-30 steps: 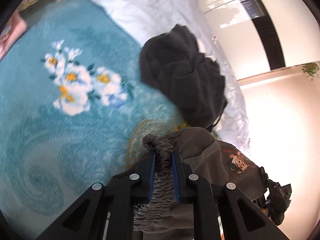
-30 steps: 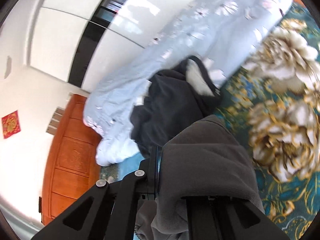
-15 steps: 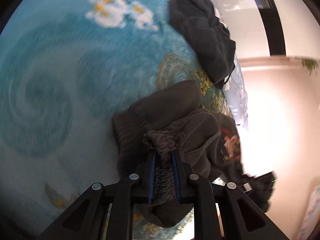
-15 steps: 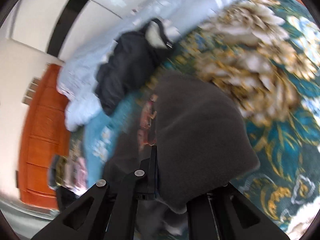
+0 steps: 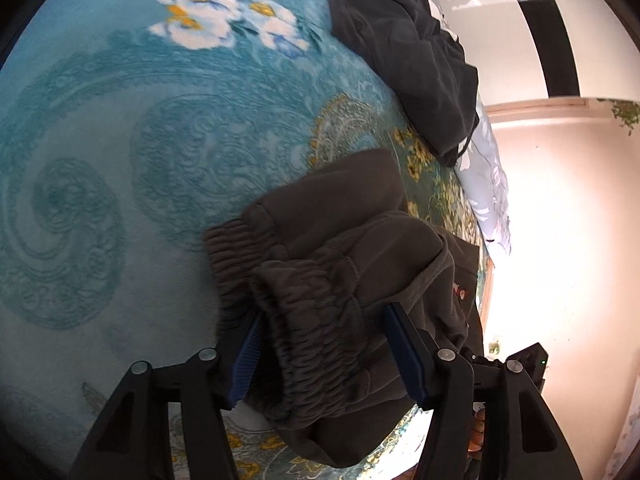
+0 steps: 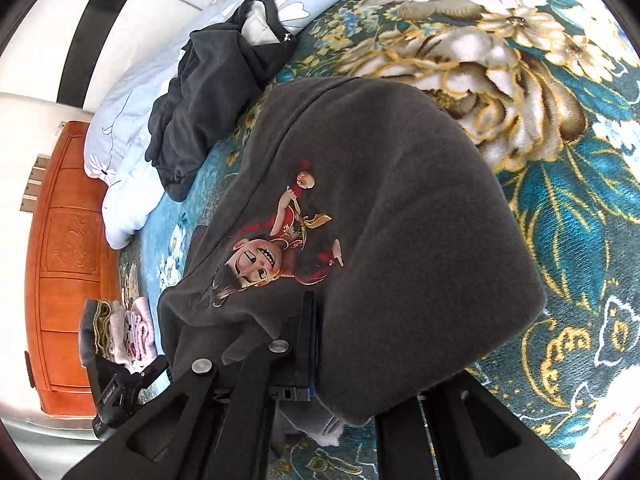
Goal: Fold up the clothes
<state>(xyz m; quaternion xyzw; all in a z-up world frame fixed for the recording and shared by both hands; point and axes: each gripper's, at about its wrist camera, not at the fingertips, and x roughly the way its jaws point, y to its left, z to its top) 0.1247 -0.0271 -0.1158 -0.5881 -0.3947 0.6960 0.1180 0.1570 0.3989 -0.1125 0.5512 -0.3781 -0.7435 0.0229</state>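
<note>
1. Lying folded on the teal floral plush blanket: a dark grey fleece sweatshirt with ribbed elastic cuffs, close in front of both grippers.
2. Seen from the left wrist only: the gathered ribbed cuffs bunched between the blue-padded fingers of the left gripper, jaws spread wide on either side of the fabric, pads not pressing it.
3. Seen from the right wrist only: the cartoon figure print in red and skin tones on the sweatshirt's flat upper face, and a thick fold draped over the right gripper.
4. Right gripper: one finger visible at the fold's edge, the other hidden under cloth; cannot tell whether the jaws are apart or closed.
5. Beyond the sweatshirt in both views: a crumpled black garment at the blanket's far edge, resting partly against a pale blue flower-print quilt.
6. Right wrist view only: a carved orange-brown wooden cabinet and a small stack of folded pink and olive clothes at the left.
7. Left wrist view only: white-and-yellow flowers woven into the blanket, and a bright cream wall to the right.
</note>
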